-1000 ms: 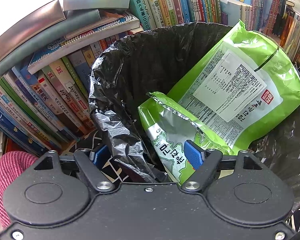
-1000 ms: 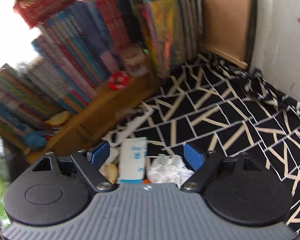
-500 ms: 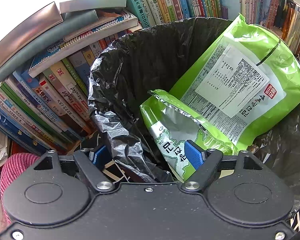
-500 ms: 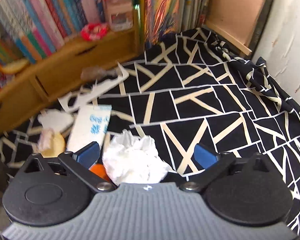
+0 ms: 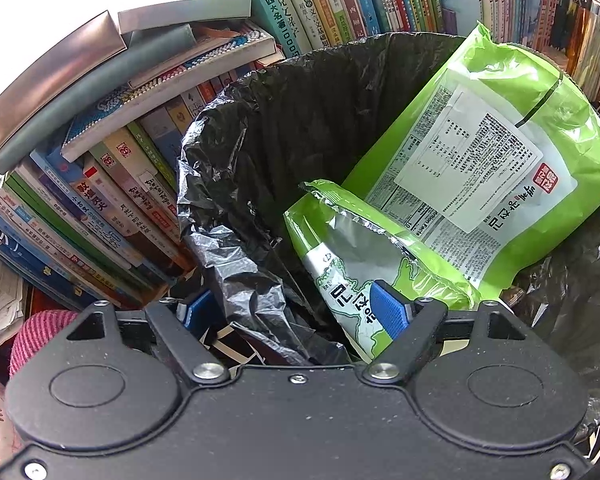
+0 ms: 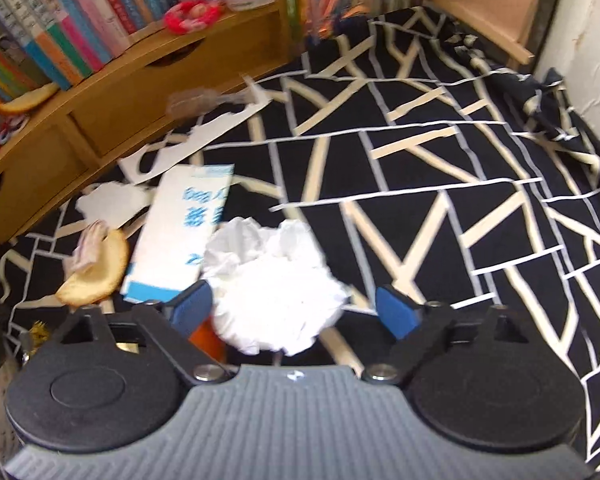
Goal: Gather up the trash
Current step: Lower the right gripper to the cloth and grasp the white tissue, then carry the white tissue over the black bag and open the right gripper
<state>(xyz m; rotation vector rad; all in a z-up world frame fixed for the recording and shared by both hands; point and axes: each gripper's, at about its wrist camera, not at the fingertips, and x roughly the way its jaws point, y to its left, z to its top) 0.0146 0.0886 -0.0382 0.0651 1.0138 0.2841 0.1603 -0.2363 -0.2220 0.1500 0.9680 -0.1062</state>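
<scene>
In the left wrist view a bin lined with a black bag (image 5: 300, 120) holds a large green snack bag (image 5: 480, 160) and a smaller green and silver packet (image 5: 360, 248). My left gripper (image 5: 292, 312) straddles the near rim, one pad outside and one over the small packet. Its jaws are opening and do not pinch the liner. In the right wrist view a crumpled white tissue (image 6: 276, 284) lies on the black patterned cloth (image 6: 420, 168). My right gripper (image 6: 294, 312) is low over it, with the tissue between jaws that are closing, pads clear of it.
Left of the tissue lie a blue and white packet (image 6: 180, 236), a yellowish peel (image 6: 96, 272), white paper scraps (image 6: 108, 200) and something orange (image 6: 208, 340). A wooden drawer unit (image 6: 100, 108) with books stands behind. Stacked books (image 5: 120, 160) crowd the bin's left side.
My right gripper has come down toward the cloth, and the tissue now sits between its jaws. The left gripper stays at the bin's rim.
</scene>
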